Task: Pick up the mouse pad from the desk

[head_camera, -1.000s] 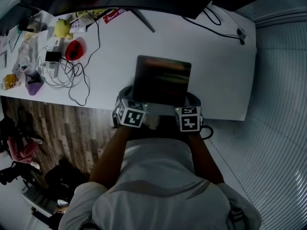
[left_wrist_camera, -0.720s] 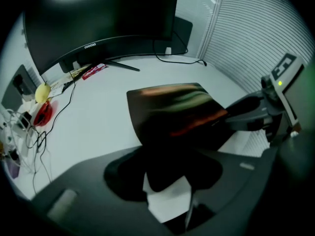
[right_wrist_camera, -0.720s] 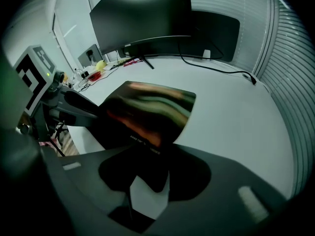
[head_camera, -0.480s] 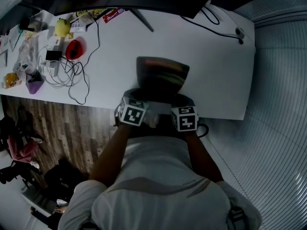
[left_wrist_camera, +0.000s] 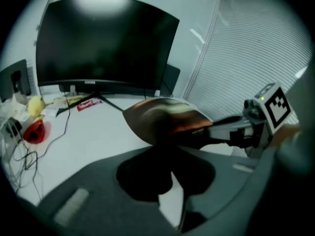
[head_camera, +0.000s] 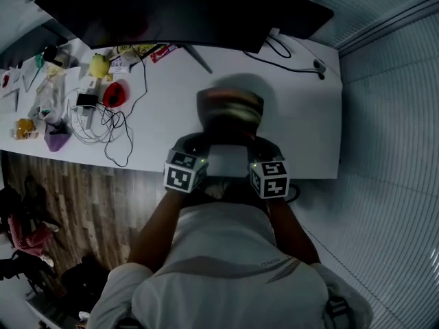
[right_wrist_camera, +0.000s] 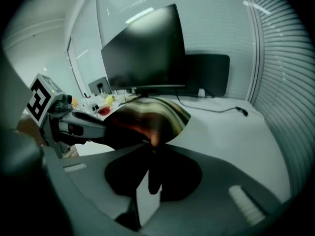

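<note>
The dark mouse pad point(head_camera: 230, 110) hangs above the white desk point(head_camera: 310, 129), its near edge raised and its far part sagging. My left gripper point(head_camera: 199, 138) holds the near left corner and my right gripper point(head_camera: 260, 140) the near right corner; both pairs of jaws are still closing with the pad pinched between them. In the left gripper view the pad point(left_wrist_camera: 165, 118) juts from my left gripper point(left_wrist_camera: 167, 147) and bends toward the right gripper point(left_wrist_camera: 219, 130). The right gripper view has the pad point(right_wrist_camera: 147, 113) curling up out of my right gripper point(right_wrist_camera: 151, 149).
A large dark monitor point(head_camera: 171, 12) stands along the desk's back. At the left lie tangled white cables point(head_camera: 103, 118), a red object point(head_camera: 113, 93), a yellow item point(head_camera: 100, 65) and a purple cup point(head_camera: 56, 140). A black cable point(head_camera: 295, 52) runs at the back right.
Both grippers closed on the pad's near edge and rose. The pad, flat on the desk a second ago, has come up off it and now bends between them.
</note>
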